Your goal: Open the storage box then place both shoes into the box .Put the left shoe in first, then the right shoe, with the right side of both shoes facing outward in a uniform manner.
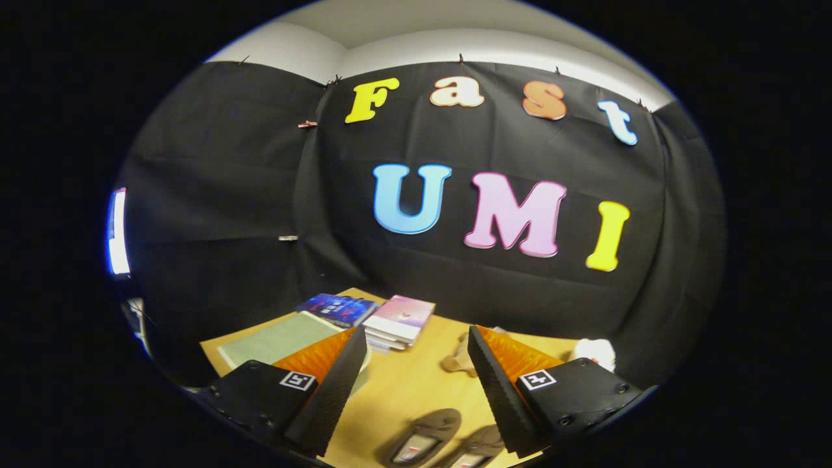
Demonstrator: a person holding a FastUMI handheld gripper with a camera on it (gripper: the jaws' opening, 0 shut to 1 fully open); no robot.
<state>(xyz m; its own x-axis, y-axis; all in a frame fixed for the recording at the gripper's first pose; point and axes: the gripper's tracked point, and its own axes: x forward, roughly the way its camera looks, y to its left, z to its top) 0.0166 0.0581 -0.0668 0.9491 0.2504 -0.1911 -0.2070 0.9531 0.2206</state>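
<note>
My gripper (416, 383) is open, held high above the wooden table (403, 390) with nothing between its fingers. Two brown shoes lie side by side on the table below the gap between the fingers: one (426, 435) to the left, the other (478, 445) close against the right finger and partly hidden by it. Both show their insoles. A pale green flat thing (276, 339) lies beyond the left finger; whether it is the storage box I cannot tell.
A stack of books (398, 322) and a dark blue booklet (338, 309) sit at the table's far side near the black cloth wall. A tan crumpled object (458, 359) lies ahead of the right finger, and a white object (595, 352) rests beyond that finger.
</note>
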